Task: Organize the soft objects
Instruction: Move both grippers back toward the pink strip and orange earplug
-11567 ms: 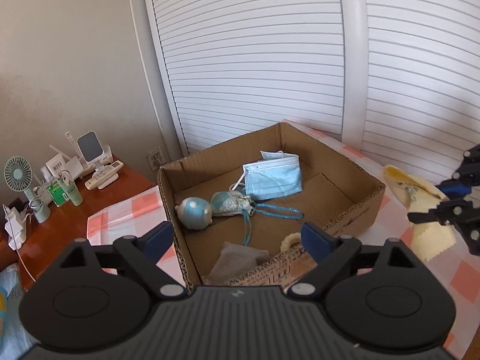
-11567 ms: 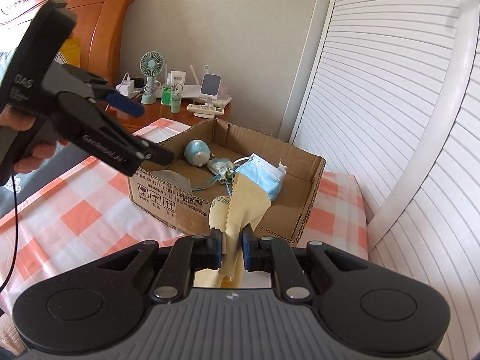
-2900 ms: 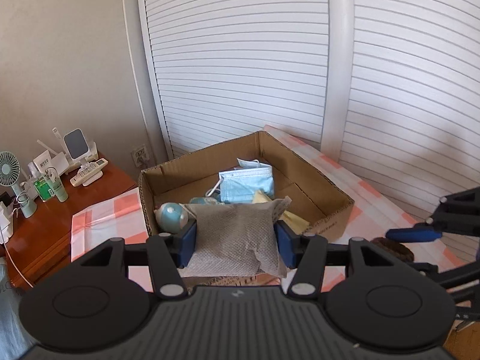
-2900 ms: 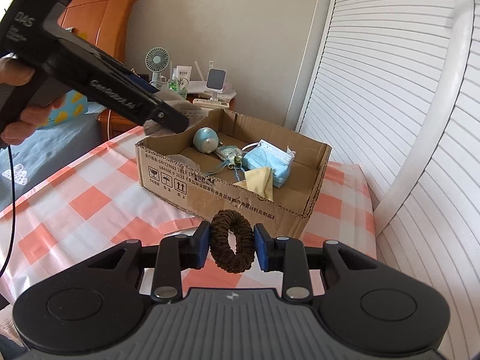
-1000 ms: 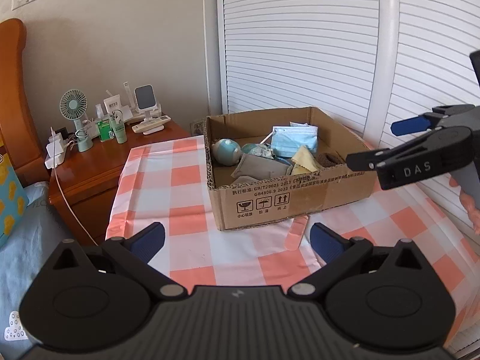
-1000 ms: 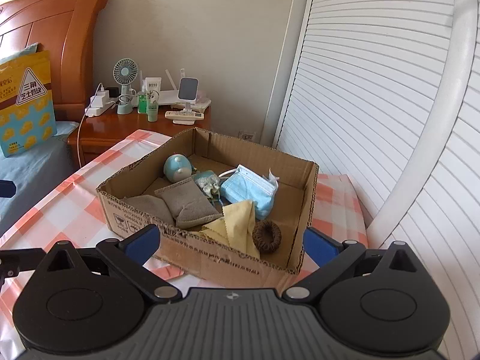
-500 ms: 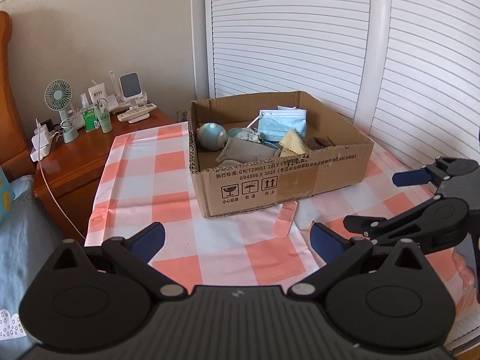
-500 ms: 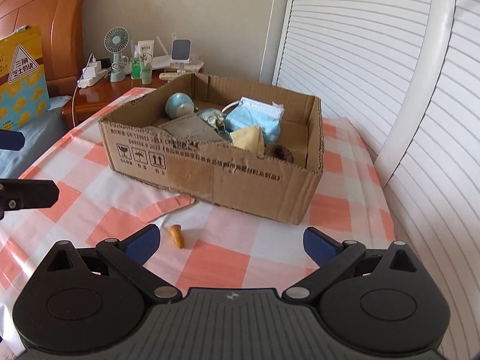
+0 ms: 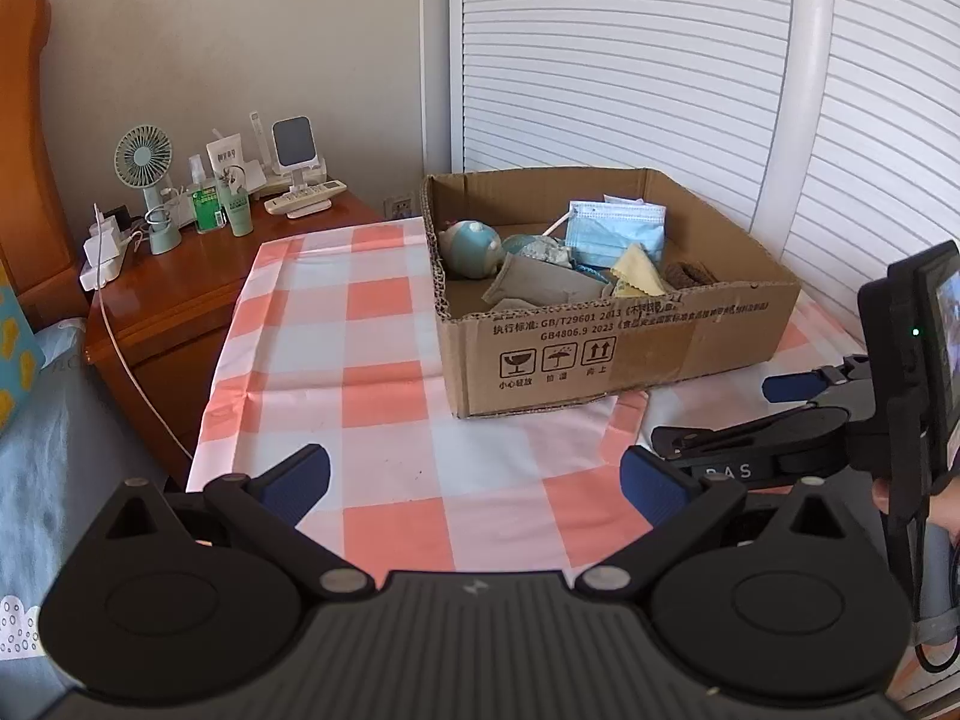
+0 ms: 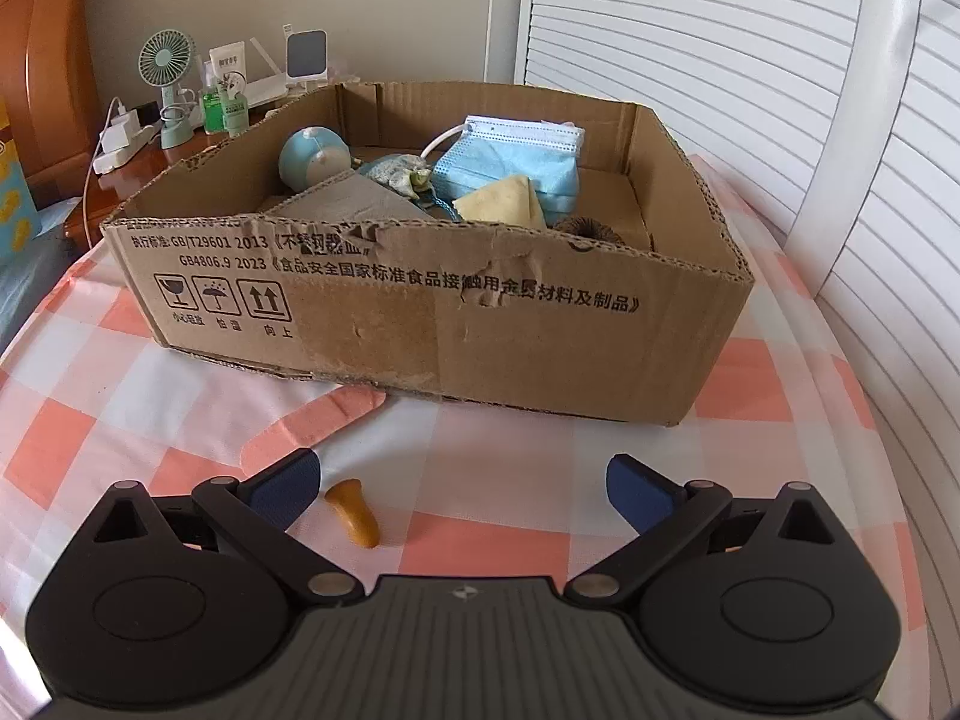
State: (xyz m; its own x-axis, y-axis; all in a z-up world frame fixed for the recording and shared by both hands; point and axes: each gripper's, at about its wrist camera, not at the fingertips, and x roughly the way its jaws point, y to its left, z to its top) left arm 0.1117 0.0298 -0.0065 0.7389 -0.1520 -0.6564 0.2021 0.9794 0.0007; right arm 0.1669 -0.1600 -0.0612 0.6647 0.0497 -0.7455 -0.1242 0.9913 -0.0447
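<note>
Both grippers now sit lower and further back from the cardboard box (image 9: 606,354) than half a second ago, and we see the box from a flatter angle in the right wrist view. We hold the left gripper (image 9: 474,480) with its jaws spread wide and nothing between them, above the checked tablecloth (image 9: 384,360). We hold the right gripper (image 10: 459,483) likewise wide apart and empty, just in front of the box.

All the soft objects we can see lie inside the box: the blue face mask (image 10: 510,162), the yellow cloth (image 10: 501,204), the grey sock (image 9: 540,285), the round blue plush toy (image 10: 312,156), the patterned pouch (image 10: 399,171) and the dark hair tie (image 9: 687,273). From the right wrist view the front wall of the box cuts off the sock and most of the hair tie, so we make out only its upper edge. The pouch is partly covered by the sock in both views.

Only the right wrist view shows a small orange cone-shaped piece (image 10: 354,513) on the cloth, just beside the left finger; we cannot tell what it is. Only the left wrist view shows the right gripper from outside, with a screen at the frame edge, partly cut off, and the nightstand (image 9: 198,276) in full with the small fan (image 9: 144,159).
</note>
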